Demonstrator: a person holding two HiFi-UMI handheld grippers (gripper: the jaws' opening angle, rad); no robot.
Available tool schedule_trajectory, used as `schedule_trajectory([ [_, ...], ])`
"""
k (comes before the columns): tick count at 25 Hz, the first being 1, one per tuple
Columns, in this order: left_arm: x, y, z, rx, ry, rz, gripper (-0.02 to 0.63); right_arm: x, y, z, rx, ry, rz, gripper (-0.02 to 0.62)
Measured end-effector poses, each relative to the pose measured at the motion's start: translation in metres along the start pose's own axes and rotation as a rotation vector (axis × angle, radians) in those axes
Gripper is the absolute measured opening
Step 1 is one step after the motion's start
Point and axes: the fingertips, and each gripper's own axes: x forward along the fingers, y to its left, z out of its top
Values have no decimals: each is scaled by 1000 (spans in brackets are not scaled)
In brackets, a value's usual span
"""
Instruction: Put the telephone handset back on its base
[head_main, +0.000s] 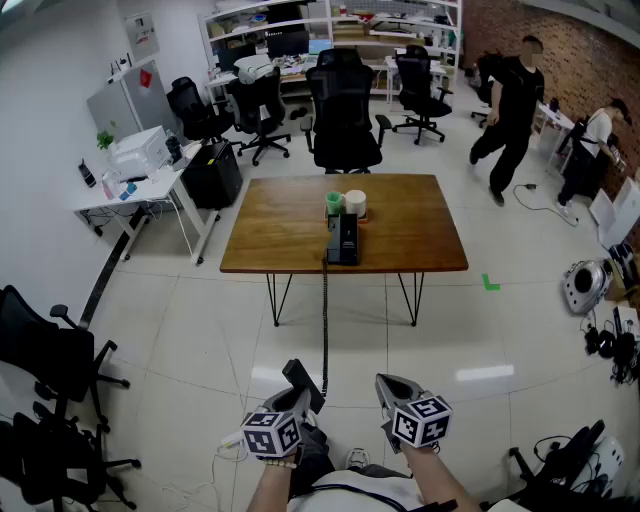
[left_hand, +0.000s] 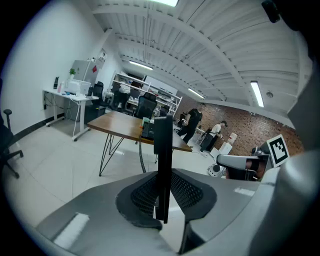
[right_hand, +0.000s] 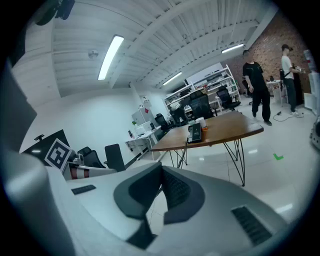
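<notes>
Near the person, the left gripper (left_hand: 161, 197) pinches a slim black telephone handset (left_hand: 162, 145), well apart from its black base (head_main: 342, 240) on the far wooden table (head_main: 400, 262). The right gripper (right_hand: 159, 175) is pressed together, empty. The trailing black cord (head_main: 325, 320) may snag and drag the base.

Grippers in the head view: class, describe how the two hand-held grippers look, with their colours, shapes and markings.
Both the left gripper and the right gripper have smooth grey bodies tapering to two jaws. Each carries a cube printed with black-and-white square markers. In the gripper views the jaws are lined with black ribbed pads. The person wears a white top.
</notes>
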Motion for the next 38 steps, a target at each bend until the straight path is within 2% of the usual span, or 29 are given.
schedule_trajectory([
  [9, 52, 37, 35, 0, 60, -59, 71, 53, -20, 29, 16, -1, -49, 9],
  [23, 139, 111, 124, 23, 170, -219, 71, 155, -48, 109, 76, -65, -208, 9],
  [33, 187, 124, 148, 5, 259, -399, 71, 187, -52, 119, 111, -90, -294, 9],
  [38, 215, 126, 165, -45, 294, -511, 71, 193, -55, 122, 115, -88, -317, 9],
])
